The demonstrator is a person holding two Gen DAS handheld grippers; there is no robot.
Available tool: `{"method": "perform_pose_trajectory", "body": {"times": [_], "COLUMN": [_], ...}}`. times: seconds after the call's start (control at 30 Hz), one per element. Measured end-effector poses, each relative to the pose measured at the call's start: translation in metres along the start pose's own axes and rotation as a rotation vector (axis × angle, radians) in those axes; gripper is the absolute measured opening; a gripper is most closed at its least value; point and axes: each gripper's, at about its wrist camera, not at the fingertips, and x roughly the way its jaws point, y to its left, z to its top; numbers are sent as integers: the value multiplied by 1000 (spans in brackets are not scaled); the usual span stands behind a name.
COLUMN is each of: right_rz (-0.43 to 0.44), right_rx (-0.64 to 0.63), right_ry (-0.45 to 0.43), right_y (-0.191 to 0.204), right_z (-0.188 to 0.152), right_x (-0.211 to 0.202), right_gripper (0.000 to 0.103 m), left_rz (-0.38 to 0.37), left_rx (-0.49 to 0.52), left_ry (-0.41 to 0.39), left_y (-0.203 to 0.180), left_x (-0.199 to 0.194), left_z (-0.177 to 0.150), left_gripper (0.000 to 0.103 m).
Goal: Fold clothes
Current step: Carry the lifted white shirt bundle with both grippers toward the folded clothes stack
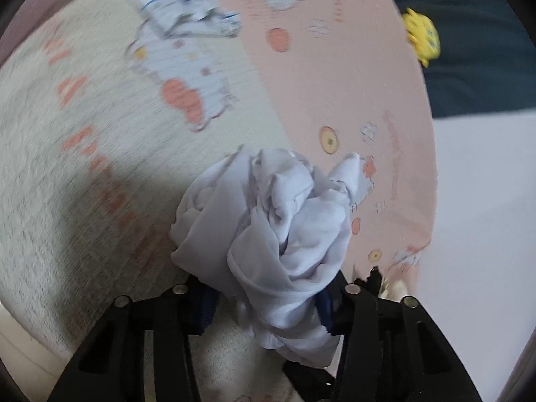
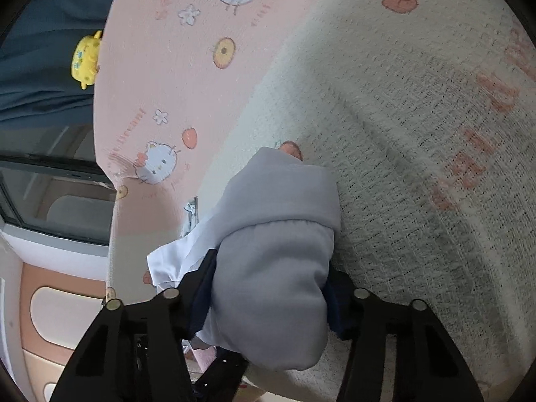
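Two grippers are each holding cloth above a bed cover. The left gripper (image 1: 268,301) is pinching a crumpled white garment (image 1: 268,234) between its blue-padded fingers (image 1: 204,308), the bundle bulging forward past the tips. The right gripper (image 2: 268,301) is clamping a pale grey garment (image 2: 271,261), thick and fleece-like with a stitched hem, while a thinner white fabric (image 2: 174,261) is spilling out to its left side; whether that piece belongs to the same garment is hard to say. Underneath is lying a cream knitted blanket (image 2: 418,154) with coral bows and lettering, meeting a pink cartoon-cat sheet (image 2: 160,77). In the blurred left wrist view, another crumpled piece with grey and blue markings (image 1: 187,13) is sitting farther off on the cover. A yellow plush toy (image 2: 86,58) is resting on dark blue fabric (image 2: 47,67) just beyond the pink sheet's edge.
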Motion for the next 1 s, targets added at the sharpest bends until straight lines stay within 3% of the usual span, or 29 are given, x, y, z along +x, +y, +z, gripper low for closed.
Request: {"method": "perform_pose_trajectory", "body": {"times": [0.13, 0.27, 0.47, 0.6, 0.77, 1.0], "right_rz": [-36, -27, -18, -16, 15, 29], "right_rx": [-143, -205, -285, -342, -422, -475], "right_ry": [-35, -67, -122, -185, -283, -428], "right_y": [20, 35, 72, 111, 166, 226], "right_z": [-4, -5, -4, -4, -14, -49], "right_x": [-8, -24, -72, -114, -189, -300], "right_gripper": [48, 48, 48, 48, 48, 48], "left_rz": [-68, -136, -225, -296, -424, -562], "left_rx": [12, 25, 58, 113, 182, 241], "left_ry": [-6, -12, -23, -30, -44, -20], "left_y": [-7, -15, -58, -89, -147, -226], "left_x": [3, 5, -4, -59, -95, -151], "left_z": [2, 5, 6, -8, -13, -34], "left_gripper": [40, 40, 40, 40, 40, 40]}}
